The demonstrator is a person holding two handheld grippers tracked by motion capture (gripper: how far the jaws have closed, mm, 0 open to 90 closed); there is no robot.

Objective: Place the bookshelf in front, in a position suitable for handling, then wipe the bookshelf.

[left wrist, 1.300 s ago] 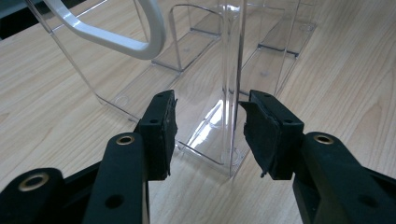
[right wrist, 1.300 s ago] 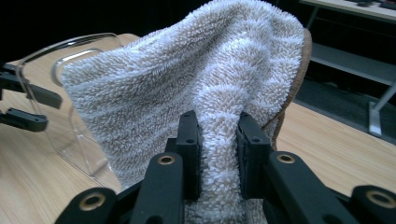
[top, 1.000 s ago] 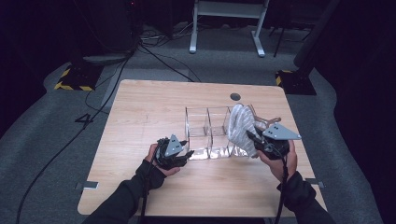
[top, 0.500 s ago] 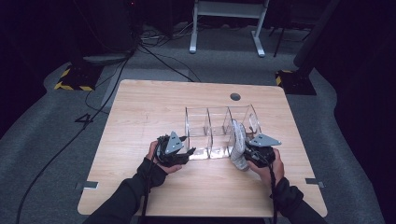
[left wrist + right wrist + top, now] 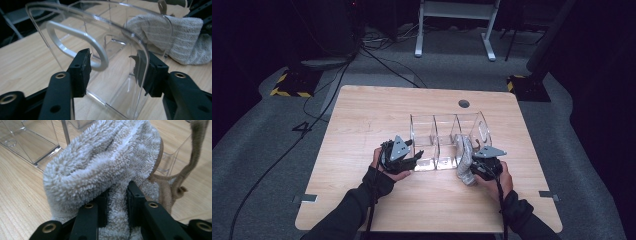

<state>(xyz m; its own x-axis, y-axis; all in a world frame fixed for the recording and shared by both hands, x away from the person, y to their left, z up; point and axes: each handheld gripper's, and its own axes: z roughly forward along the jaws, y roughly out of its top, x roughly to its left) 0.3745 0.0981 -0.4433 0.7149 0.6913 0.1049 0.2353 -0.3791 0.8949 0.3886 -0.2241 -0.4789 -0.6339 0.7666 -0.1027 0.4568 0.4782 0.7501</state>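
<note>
Towel (image 5: 105, 167) now sits lower, pinched tight in the right gripper (image 5: 117, 205) beside the clear organizer (image 5: 447, 137) near the tabletop's front edge. Left gripper (image 5: 112, 67), jaws just closing, straddles the organizer's end wall without pressing.

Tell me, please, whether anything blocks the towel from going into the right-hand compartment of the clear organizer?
Nothing visible does. The towel, pinched in the right gripper, hangs at the front edge of the clear organizer, whose right-hand compartment looks open-topped and empty. The left gripper straddles the organizer's left end wall, away from that path.
</note>
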